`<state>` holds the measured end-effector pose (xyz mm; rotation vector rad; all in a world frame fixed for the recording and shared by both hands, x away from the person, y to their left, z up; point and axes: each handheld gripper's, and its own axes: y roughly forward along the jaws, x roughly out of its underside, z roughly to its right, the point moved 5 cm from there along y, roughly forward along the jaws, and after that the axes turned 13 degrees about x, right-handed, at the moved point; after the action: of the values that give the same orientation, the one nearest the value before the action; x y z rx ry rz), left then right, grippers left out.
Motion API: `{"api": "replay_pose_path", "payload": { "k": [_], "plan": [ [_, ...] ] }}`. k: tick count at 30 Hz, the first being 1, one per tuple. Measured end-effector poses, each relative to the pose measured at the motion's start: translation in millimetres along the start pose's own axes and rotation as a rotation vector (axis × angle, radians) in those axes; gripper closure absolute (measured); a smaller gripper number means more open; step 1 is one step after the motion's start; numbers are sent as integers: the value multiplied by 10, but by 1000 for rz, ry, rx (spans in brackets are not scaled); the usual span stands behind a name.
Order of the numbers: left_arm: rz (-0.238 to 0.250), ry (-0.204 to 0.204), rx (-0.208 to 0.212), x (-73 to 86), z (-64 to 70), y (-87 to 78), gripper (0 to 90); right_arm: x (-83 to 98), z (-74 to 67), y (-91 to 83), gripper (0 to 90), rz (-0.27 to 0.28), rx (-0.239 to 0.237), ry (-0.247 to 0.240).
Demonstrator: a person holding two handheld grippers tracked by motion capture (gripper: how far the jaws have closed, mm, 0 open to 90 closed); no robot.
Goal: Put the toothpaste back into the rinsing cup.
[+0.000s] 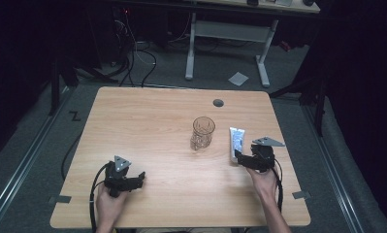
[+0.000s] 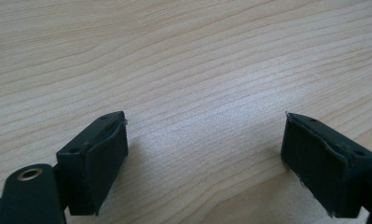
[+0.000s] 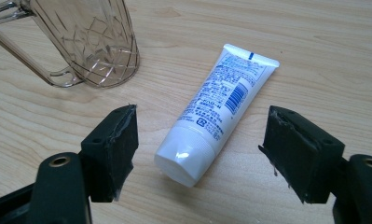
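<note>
My right claw (image 3: pixel 200 154) stands fully open around the tube (image 3: pixel 218 109), which lies flat on the table (image 1: pixel 147 116) beside the mug (image 1: pixel 202 132). Next: close on the cap end. My left claw (image 2: pixel 204 163) is open, empty.

A light wooden table with rounded corners (image 1: pixel 147 121) stands on grey carpeted floor (image 1: pixel 26 165), a round dark grommet (image 1: pixel 218 103) near its far edge. Beyond it, a white-legged metal desk frame (image 1: pixel 230 34) rises among black trailing cables (image 1: pixel 133 58). The surrounding room lies in darkness.
</note>
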<state>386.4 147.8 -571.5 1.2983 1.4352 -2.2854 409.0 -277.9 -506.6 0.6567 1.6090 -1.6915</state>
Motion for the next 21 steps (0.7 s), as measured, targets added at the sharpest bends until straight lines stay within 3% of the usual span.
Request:
{"api": "replay_pose_path", "payload": {
  "k": [10,18,21],
  "plan": [
    [0,0,0,0,0,0,149,-98,37,42,233,-10,1,16],
    [0,0,0,0,1,0,149,-189,-8,93,303,-13,30,-25],
    [0,0,0,0,0,0,149,-198,0,116,312,-21,21,-11]
  ]
}}
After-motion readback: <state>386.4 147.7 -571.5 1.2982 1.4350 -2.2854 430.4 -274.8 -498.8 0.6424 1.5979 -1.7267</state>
